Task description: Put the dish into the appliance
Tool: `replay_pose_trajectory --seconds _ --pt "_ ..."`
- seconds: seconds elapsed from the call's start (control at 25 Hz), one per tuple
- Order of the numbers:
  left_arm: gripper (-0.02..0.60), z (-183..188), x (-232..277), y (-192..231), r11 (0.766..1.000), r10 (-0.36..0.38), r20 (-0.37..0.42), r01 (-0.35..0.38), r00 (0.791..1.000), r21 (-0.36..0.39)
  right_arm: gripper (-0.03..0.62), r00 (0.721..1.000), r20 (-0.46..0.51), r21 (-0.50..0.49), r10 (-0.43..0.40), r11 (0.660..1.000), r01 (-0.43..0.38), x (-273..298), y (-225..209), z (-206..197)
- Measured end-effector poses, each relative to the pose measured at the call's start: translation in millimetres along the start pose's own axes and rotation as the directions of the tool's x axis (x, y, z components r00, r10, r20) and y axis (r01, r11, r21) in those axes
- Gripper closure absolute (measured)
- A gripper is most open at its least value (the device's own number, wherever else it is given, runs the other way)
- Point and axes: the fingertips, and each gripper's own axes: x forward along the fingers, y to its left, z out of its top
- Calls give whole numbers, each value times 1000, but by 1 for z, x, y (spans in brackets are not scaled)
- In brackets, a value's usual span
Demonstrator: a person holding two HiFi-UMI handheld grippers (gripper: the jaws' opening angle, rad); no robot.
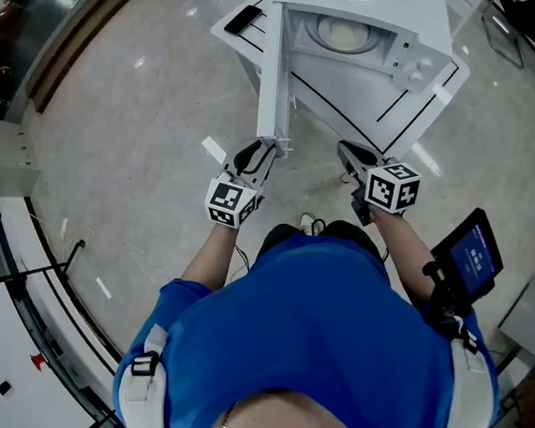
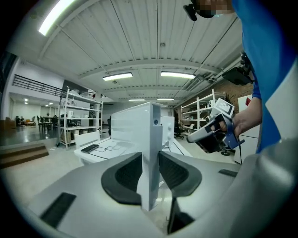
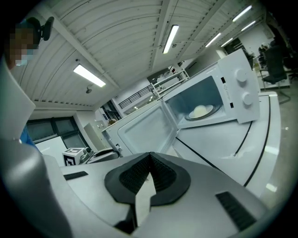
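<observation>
A white microwave stands on a white table with its door swung wide. A pale dish sits inside on the turntable; the right gripper view shows the dish there too. My left gripper is at the door's free edge. In the left gripper view the door edge stands upright between the pads, which lie against both faces. My right gripper hangs before the table's front corner, shut and empty.
A black phone lies on the table left of the microwave. A mounted screen sits by the person's right elbow. Black lines mark the tabletop. Shelving racks stand far off across the polished floor.
</observation>
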Motion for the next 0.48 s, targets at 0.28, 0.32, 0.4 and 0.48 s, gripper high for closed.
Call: replay_pose_trajectory --seconds 0.28,0.32,0.4,0.48 --pt "463 11 39 -43 984 -175 0 174 985 29 592 994 62 30 -91 996 89 -26 -25 10" --pt "463 12 44 -48 980 -194 -1 194 981 33 592 992 70 34 -103 994 101 -30 -28 12" --pt "463 15 55 -57 973 -229 -1 229 973 42 592 988 87 40 -124 992 121 -39 -35 16" --pt "463 19 67 -67 965 -259 -4 259 966 49 592 985 101 45 -142 989 138 -47 -44 20"
